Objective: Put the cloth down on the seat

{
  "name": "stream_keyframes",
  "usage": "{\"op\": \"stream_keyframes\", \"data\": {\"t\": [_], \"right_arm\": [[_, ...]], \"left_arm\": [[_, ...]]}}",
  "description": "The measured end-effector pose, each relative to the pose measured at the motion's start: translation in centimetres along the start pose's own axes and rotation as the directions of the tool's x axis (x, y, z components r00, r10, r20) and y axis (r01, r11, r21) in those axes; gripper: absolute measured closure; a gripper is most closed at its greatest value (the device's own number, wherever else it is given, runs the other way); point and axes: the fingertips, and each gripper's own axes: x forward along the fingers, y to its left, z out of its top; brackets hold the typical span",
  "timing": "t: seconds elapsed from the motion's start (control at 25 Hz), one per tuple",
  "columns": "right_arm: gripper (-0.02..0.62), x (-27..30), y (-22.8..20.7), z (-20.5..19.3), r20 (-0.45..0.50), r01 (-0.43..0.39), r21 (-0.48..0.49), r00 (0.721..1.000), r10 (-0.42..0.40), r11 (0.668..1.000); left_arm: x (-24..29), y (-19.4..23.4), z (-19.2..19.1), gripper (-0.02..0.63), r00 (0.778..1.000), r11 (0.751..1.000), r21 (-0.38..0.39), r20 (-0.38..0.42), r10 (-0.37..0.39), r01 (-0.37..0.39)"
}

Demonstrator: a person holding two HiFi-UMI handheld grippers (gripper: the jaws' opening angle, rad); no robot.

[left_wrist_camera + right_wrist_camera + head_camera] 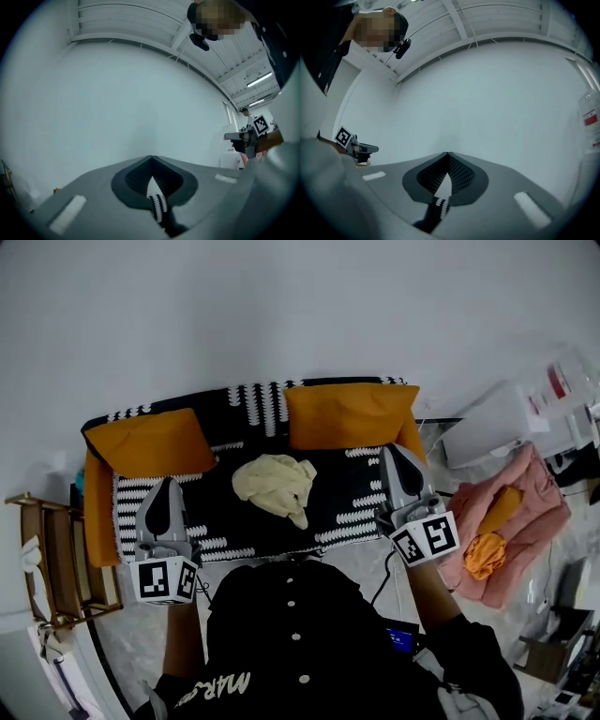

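Cloth (275, 484) on seat (349, 508); shirt print (217, 687) partly "MAR".

Crumpled pale-yellow cloth (275, 484). Black fabric sofa seat (345, 495), white toothed stripes. Plain orange cushion at left (155, 442), matching orange cushion at right (349, 415). Pink fabric heap (530, 498).

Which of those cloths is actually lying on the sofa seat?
The pale yellow cloth, crumpled mid-seat; the pink cloth and orange cloth lie off the sofa, to its right.

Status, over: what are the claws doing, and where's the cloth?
Left gripper shut, empty. Right gripper shut, empty. Cloth lying on seat, apart from both. Nothing in the way.
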Motion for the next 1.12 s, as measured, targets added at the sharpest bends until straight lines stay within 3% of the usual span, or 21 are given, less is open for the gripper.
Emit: {"op": "stream_keyframes", "data": {"t": [0.4, 1.12], "right_arm": [[0.574, -0.4, -1.4, 0.6, 0.02, 0.058, 0.0, 0.998, -0.058, 0.998], [0.574, -0.1, -0.8, 0.5, 0.016, 0.05, 0.0, 0.999, -0.05, 0.999]], "left_arm": [[0.1, 0.7, 0.8, 0.606, 1.0, 0.999, 0.042, 0.017, 0.024, -0.025], [0.2, -0.2, 0.7, 0.606, 1.0, 0.999, 0.048, 0.012, 0.009, -0.01]]}}
